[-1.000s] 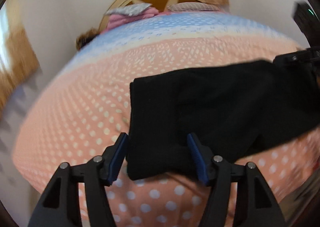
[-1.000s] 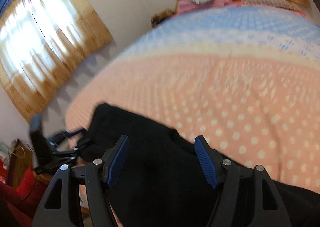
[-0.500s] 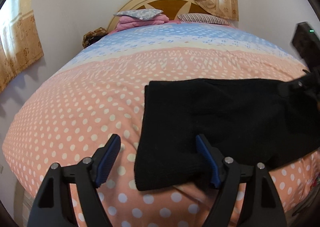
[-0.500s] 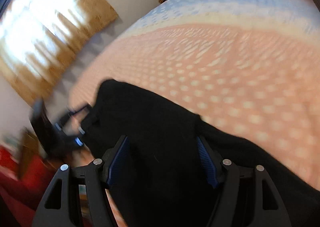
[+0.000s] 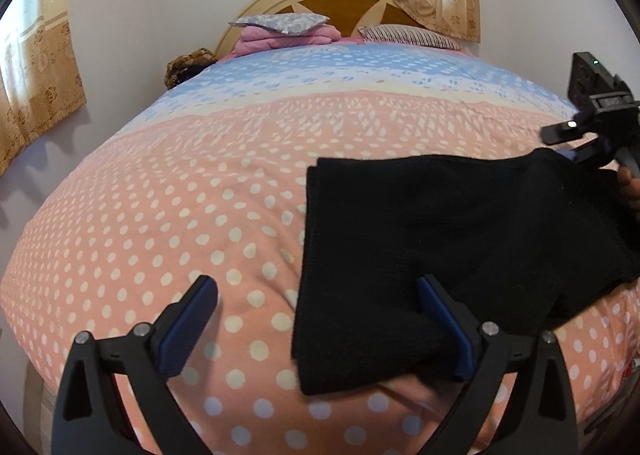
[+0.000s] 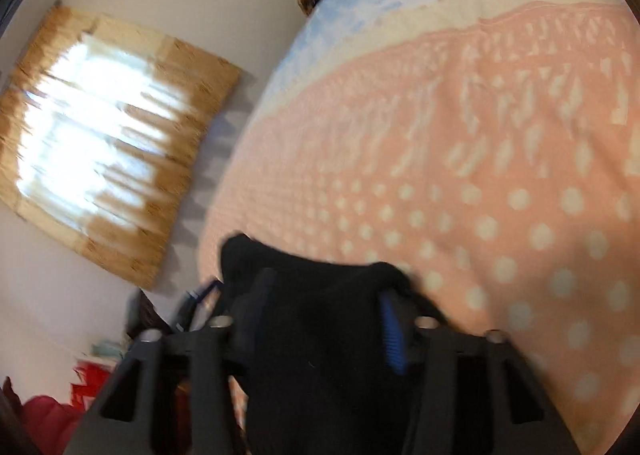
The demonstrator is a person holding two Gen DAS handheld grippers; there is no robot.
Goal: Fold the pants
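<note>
Black folded pants point(image 5: 440, 239) lie on the bed's near right part. My left gripper point(image 5: 316, 319) is open over the pants' near left corner; its right finger point(image 5: 444, 327) rests on the cloth and its left finger stands over bare bedspread. My right gripper point(image 6: 324, 319) has its jaws narrowed around a bunch of the black pants point(image 6: 320, 335), which fills the gap between the fingers. The right gripper also shows in the left wrist view point(image 5: 592, 127) at the pants' far right end.
The bed has a peach polka-dot and blue bedspread point(image 5: 200, 191). Pillows point(image 5: 284, 29) and a wooden headboard point(image 5: 344, 3) are at the far end. A curtained window point(image 6: 100, 139) is on the left wall. Red items point(image 6: 48, 411) lie beside the bed.
My left gripper has shifted left, so the pants' corner now sits by its right finger. My right gripper has closed in on the pants and turned toward the window side.
</note>
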